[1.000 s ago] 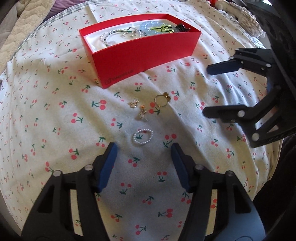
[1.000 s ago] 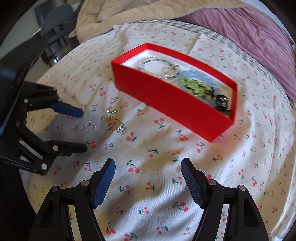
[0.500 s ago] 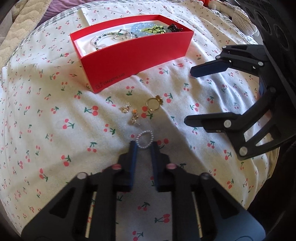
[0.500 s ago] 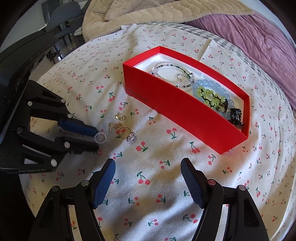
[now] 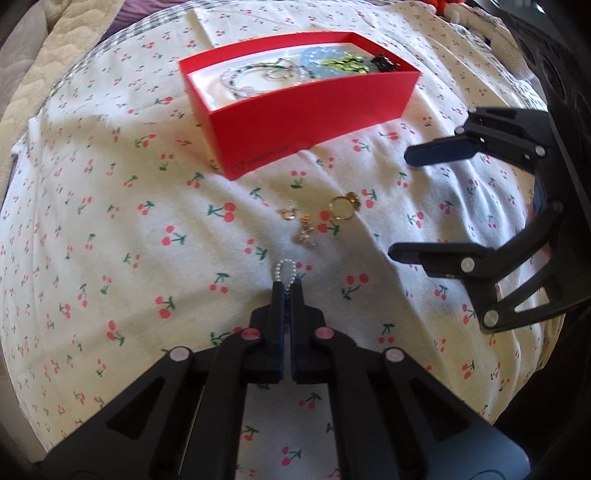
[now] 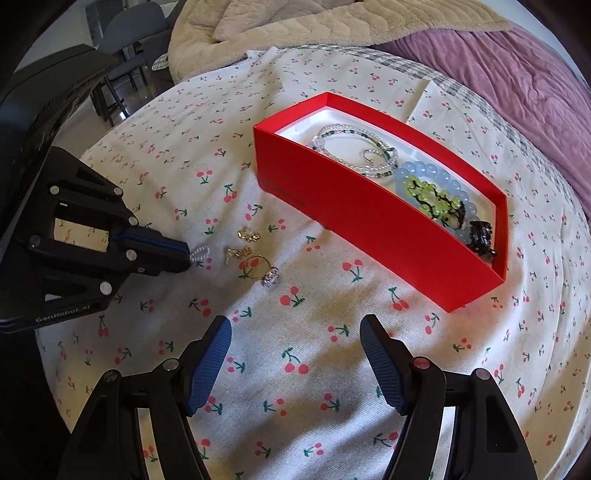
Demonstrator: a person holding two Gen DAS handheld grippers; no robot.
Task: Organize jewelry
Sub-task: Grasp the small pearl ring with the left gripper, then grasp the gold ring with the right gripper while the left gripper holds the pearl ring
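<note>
My left gripper (image 5: 287,286) is shut on a small white pearl ring (image 5: 286,268), pinched into a narrow loop just above the cloth; both show in the right wrist view, gripper (image 6: 186,254) and ring (image 6: 200,253). A gold ring (image 5: 341,208) and two small gold earrings (image 5: 290,212) (image 5: 306,232) lie beyond it. The red box (image 5: 314,118) (image 6: 369,221) holds bracelets and a black clip. My right gripper (image 6: 295,356) (image 5: 399,205) is open and empty, hovering right of the loose jewelry.
A cherry-print white cloth (image 6: 332,369) covers the rounded surface. A beige quilt (image 6: 314,26) and purple blanket (image 6: 517,85) lie behind the box. Chairs (image 6: 129,48) stand at the far left.
My left gripper moved forward over the pearl ring, closed on it, and squeezed it into a narrow loop. The right gripper stayed open and shifted slightly.
</note>
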